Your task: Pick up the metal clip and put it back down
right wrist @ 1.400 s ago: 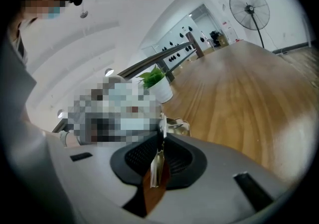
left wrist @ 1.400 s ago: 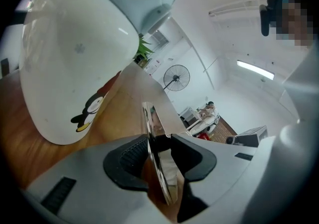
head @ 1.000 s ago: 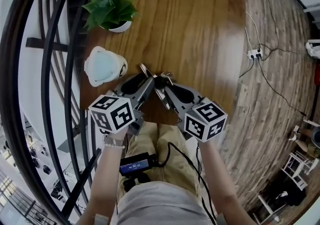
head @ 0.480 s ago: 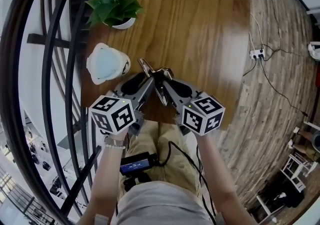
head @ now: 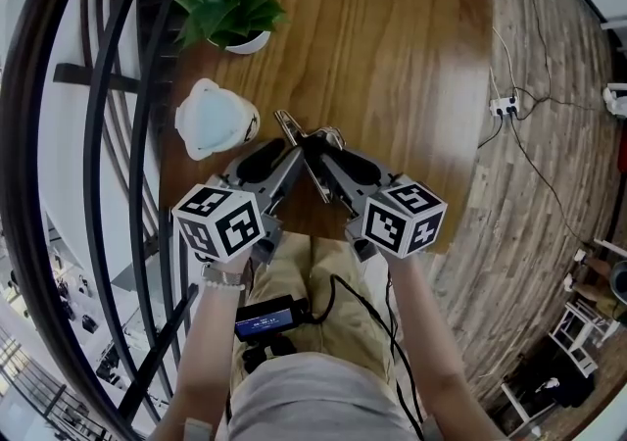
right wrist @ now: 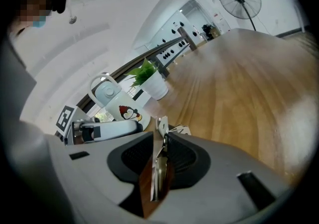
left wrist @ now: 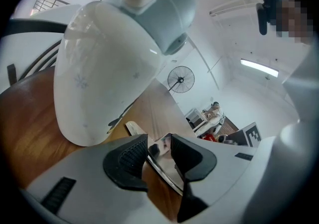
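The metal clip (head: 287, 122) lies low over the wooden table (head: 392, 57), between my two grippers, which meet tip to tip. My left gripper (head: 294, 147) comes in from the left. In the left gripper view its pads (left wrist: 130, 156) close on the clip's shiny blade (left wrist: 162, 166). My right gripper (head: 315, 150) comes in from the right and its jaws are opening. In the right gripper view (right wrist: 160, 141) the clip (right wrist: 157, 178) stands edge-on against one pad, with a gap on the other side.
A white lidded jug (head: 211, 118) with a penguin print (right wrist: 130, 113) stands just left of the grippers. A potted plant (head: 230, 8) sits behind it. A dark railing (head: 108, 135) runs along the table's left side. On the floor to the right lies a power strip (head: 502, 106).
The right gripper's cube has shifted slightly right and down. Both gripper tips stay together at the clip. The jug and plant have slid a little up and right in the head view.
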### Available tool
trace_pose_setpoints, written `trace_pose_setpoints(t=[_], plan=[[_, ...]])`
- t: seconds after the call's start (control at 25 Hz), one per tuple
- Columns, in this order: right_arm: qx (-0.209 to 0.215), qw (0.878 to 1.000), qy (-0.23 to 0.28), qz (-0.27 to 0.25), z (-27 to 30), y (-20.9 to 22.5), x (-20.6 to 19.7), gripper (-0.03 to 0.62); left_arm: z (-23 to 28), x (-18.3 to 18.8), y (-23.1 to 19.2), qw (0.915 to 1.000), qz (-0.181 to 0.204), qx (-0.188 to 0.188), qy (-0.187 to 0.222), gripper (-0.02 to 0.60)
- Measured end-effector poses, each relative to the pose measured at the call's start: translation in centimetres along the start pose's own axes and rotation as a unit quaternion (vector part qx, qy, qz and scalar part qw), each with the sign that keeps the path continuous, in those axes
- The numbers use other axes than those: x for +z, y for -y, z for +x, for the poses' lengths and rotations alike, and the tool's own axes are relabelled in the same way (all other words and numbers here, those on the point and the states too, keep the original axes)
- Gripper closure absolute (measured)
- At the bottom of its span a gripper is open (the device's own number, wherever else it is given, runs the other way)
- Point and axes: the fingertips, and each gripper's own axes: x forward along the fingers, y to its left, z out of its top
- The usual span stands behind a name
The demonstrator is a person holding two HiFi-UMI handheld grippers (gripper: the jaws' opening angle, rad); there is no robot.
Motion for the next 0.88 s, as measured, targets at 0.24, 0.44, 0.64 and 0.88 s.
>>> trace_pose_setpoints(t=[0.24, 0.44, 0.64, 0.88], plan=[[0.007, 0.999, 0.021, 0.032, -0.8, -0.2, 0.8, 0.467, -0.6, 0.6, 0.4, 0.9999, 0.006, -0.004, 0.009, 0.433], [0.002, 0.999, 0.046, 0.027, -1.8, -0.1, 2.2, 0.467, -1.2, 1.0, 0.9, 0.9997, 0.019, -0.008, 0.012, 0.433], [-0.015, 0.997, 0.067, -0.017, -3.3, -0.6, 3.5, 0.51, -1.9, 1.8, 2.6, 0.9979, 0.058, -0.018, 0.021, 0.434], [-0.045, 0.989, 0.098, -0.098, -5.9, -2.5, 5.4, 0.591, -3.7, 4.1, 5.9, 0.9899, 0.131, -0.026, 0.049, 0.473]])
